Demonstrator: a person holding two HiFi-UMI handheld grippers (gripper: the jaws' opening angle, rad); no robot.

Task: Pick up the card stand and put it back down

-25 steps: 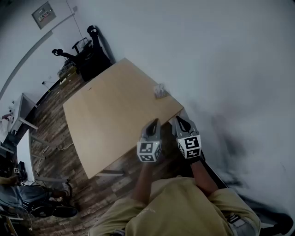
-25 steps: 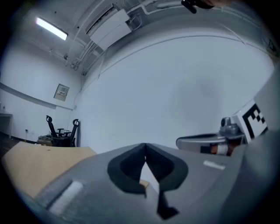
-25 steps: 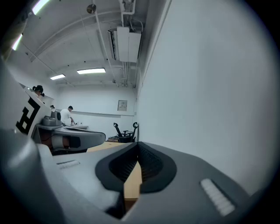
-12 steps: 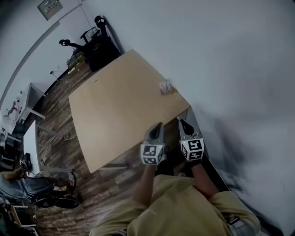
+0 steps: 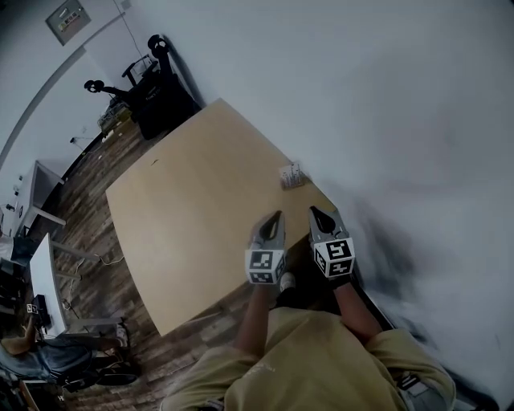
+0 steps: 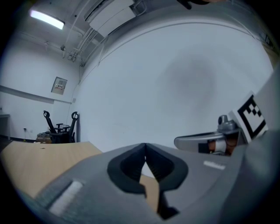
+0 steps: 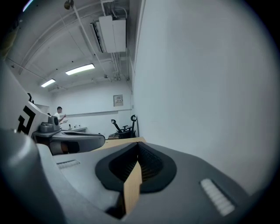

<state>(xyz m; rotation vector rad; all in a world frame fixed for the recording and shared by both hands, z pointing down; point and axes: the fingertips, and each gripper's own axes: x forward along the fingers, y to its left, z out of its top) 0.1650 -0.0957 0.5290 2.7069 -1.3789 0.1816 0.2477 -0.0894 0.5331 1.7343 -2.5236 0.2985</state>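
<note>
Clenched, empty: left tongs [image 5: 276,217] and right tongs [image 5: 315,211], side by side above near corner of counter [image 5: 193,209]. Resting at counter's wall-side edge, apart from both: card stand [image 5: 291,176].

A plain white wall [image 5: 361,96] is running along one edge of a light wooden table [image 5: 185,217]. A dark wood-pattern floor [image 5: 88,185] is showing on the other side. Black office chairs [image 5: 157,92] are standing near the corner, and white desks [image 5: 40,269] are lining the side. A small framed panel [image 5: 67,20] is hanging on the far wall. Long ceiling lamps [image 7: 80,69] are shining beside an air conditioner [image 7: 113,33].
</note>
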